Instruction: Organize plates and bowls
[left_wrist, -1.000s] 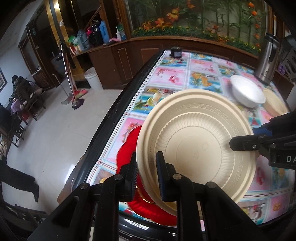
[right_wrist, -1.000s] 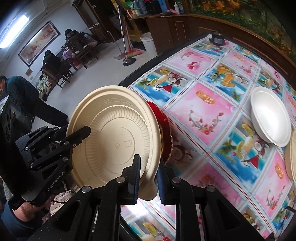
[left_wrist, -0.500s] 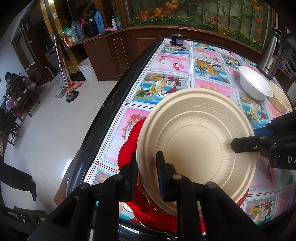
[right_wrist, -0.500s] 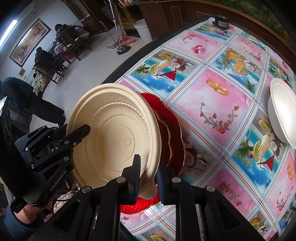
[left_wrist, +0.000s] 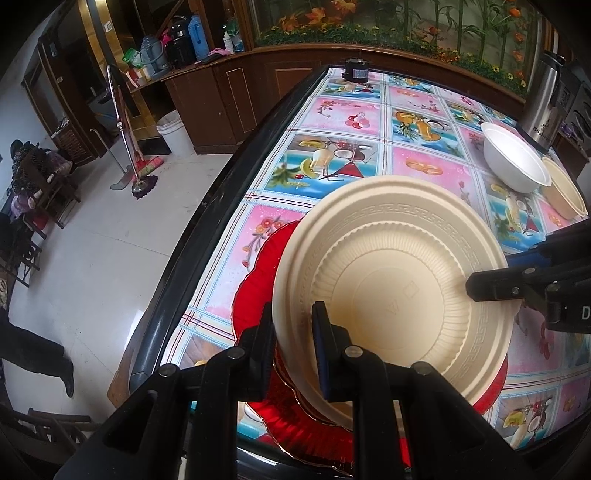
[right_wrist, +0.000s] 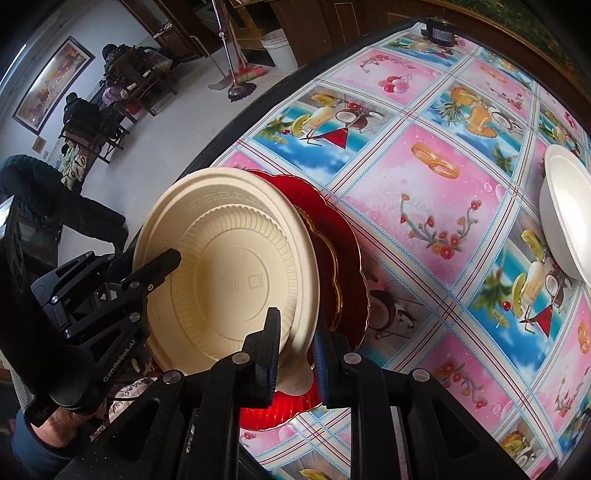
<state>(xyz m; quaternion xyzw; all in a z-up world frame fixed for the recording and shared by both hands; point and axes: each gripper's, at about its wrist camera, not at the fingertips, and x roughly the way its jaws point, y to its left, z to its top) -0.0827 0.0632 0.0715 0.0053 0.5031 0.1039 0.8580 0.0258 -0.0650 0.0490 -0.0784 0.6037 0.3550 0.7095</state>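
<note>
I had both tongs clamped on the cream plate: the left gripper pinched its near rim, jaws narrow with the rim between the pads, and the right gripper pinched the rim on the opposite side the same way. The plate was tilted, underside towards the cameras, directly over the red plate, which lay on the tablecloth close to the table's dark edge. I could not tell whether the cream plate's low edge was touching the red plate or just above it.

I judged the cream plate light and fairly stiff, a moulded disposable kind whose thin rim might flex or slip under a one-sided pinch, so two grips on opposite rim points suited it. The ribbed, patterned rim should give the pads some purchase. The red plate looked glossy and perhaps brittle, so a gentle setting-down seemed wise.

Beyond the red plate, well apart, sat a white bowl with a cream bowl just beside it.
</note>
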